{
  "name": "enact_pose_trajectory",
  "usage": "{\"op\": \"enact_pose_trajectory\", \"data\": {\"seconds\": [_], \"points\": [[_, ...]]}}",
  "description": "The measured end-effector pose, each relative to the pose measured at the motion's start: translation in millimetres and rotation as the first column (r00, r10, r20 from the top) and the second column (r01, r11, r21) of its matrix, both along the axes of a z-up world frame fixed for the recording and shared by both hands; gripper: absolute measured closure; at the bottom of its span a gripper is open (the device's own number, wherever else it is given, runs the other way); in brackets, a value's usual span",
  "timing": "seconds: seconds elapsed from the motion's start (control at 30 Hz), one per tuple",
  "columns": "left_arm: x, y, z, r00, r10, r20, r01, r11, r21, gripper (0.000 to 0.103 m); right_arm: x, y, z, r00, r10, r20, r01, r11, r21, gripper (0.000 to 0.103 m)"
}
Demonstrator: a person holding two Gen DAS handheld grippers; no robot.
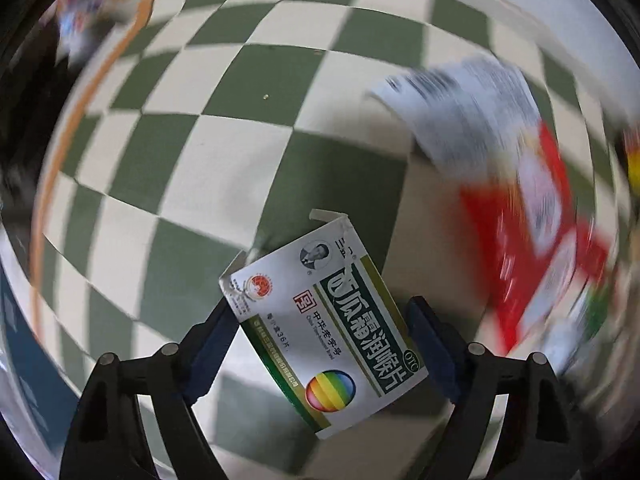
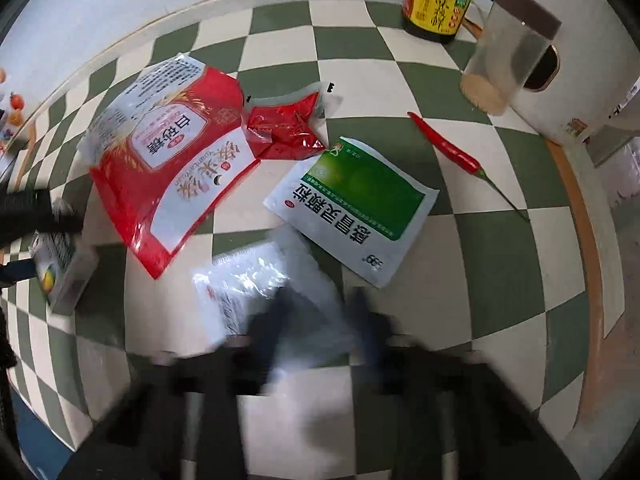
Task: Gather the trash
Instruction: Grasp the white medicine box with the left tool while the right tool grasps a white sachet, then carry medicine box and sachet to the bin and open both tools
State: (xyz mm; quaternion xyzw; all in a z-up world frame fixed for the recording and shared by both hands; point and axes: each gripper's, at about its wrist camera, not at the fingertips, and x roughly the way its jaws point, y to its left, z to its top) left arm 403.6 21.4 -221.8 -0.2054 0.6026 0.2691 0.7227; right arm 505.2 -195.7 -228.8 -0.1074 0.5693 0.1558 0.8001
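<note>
Green-and-cream checked cloth is covering the table, and the trash is lying scattered across it.

The left gripper is pointing steeply down over a small white medicine box with green bands and a rainbow ball printed on it. Its jaws are standing spread, with the box lying slantwise between them. One pad is meeting the torn upper corner of the box, while a thin strip of cloth is showing between the box and the other pad, so nothing is being squeezed yet. In the right wrist view the same box is sitting at the left edge, just beside the corner of a big red-and-white sugar bag.

The right gripper is smeared by blur. Its fingers are pressed almost together over a clear, shiny plastic wrapper that is lying directly in front of them. The wrapper's hazy near edge is reaching in between the fingers, but the blur is hiding whether the film is actually being caught.

Beyond the wrapper, a green-and-white sachet is lying flat, its near edge close to the wrapper. A small crumpled red packet is touching the sugar bag's upper edge. A red chilli is lying to the right of the sachet, apart from it. At the far side, a dark sauce bottle with a yellow label is standing upright next to a clear jar with a brown lid, which is sitting just in front of a white appliance.
</note>
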Motion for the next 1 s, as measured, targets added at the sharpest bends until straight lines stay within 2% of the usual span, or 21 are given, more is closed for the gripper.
{"op": "enact_pose_trajectory", "data": {"seconds": [0.03, 0.1, 0.27, 0.43, 0.57, 0.8, 1.0], "points": [[-8.6, -9.0, 0.7, 0.999, -0.041, -0.008, 0.041, 0.999, 0.027, 0.021, -0.6, -3.0, 0.0, 1.000, 0.006, -0.004, -0.006, 1.000, 0.015, 0.099], [-26.3, -23.7, 2.7, 0.996, -0.090, -0.020, 0.092, 0.993, 0.068, 0.023, -1.8, -12.4, 0.6, 1.000, -0.004, -0.017, 0.005, 0.998, 0.060, 0.099], [-58.7, -48.1, 13.1, 0.992, -0.121, 0.029, 0.119, 0.991, 0.059, 0.027, -14.3, -39.3, 11.6, 0.998, -0.035, -0.046, 0.043, 0.985, 0.168, 0.100], [-75.8, -66.1, 31.7, 0.988, -0.136, 0.076, 0.129, 0.987, 0.091, 0.028, -40.2, -49.4, 31.4, 1.000, -0.011, -0.026, 0.016, 0.980, 0.200, 0.100], [-79.0, -75.7, 50.4, 0.976, -0.189, 0.109, 0.174, 0.975, 0.135, 0.028, -60.0, -58.2, 48.8, 1.000, 0.012, 0.011, -0.014, 0.980, 0.198, 0.100], [-120.7, -78.7, 80.6, 0.941, -0.267, 0.207, 0.230, 0.956, 0.184, 0.028, -102.6, -55.7, 72.2, 0.998, 0.007, 0.054, -0.018, 0.978, 0.209, 0.100], [-181.9, -100.8, 97.2, 0.894, -0.352, 0.276, 0.292, 0.927, 0.234, 0.028, -175.5, -69.9, 85.6, 0.994, -0.053, 0.092, 0.032, 0.977, 0.210, 0.100]]}}
